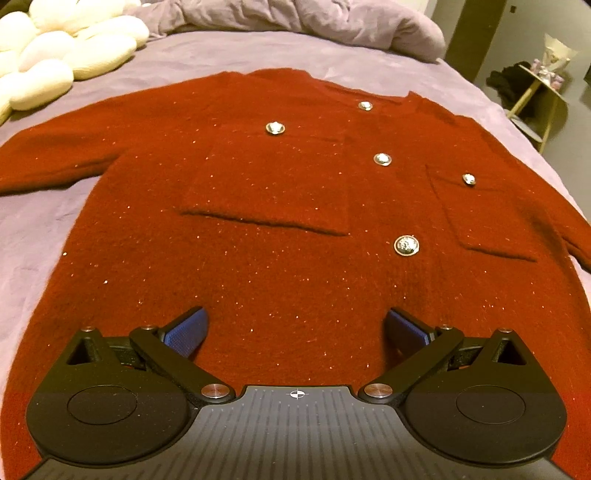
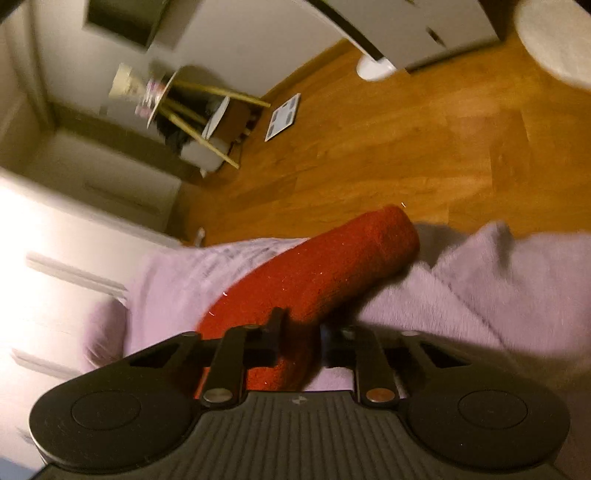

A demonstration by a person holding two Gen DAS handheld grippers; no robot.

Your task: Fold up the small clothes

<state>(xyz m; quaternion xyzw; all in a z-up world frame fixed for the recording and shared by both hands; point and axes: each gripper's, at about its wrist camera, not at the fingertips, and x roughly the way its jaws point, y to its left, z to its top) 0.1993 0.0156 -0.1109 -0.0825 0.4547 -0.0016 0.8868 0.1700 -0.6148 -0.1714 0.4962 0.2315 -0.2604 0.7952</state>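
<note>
A red knitted cardigan point(image 1: 295, 221) with silver buttons point(image 1: 406, 245) and two chest pockets lies flat, front up, on a lilac bed cover point(image 1: 37, 240). My left gripper point(image 1: 297, 328) hovers over its hem, open, with the blue pads point(image 1: 188, 332) wide apart and nothing between them. In the right wrist view one red sleeve point(image 2: 332, 266) stretches toward the bed's edge. My right gripper point(image 2: 301, 332) has its fingers drawn close together on this sleeve near its upper part. The picture there is blurred.
White puffy cushions point(image 1: 55, 55) sit at the far left of the bed, and a crumpled duvet point(image 1: 332, 22) at its head. Beyond the bed's edge are a wooden floor point(image 2: 369, 147), a bathroom scale point(image 2: 282, 116), a small side table point(image 1: 543, 85) and white drawers point(image 2: 55, 258).
</note>
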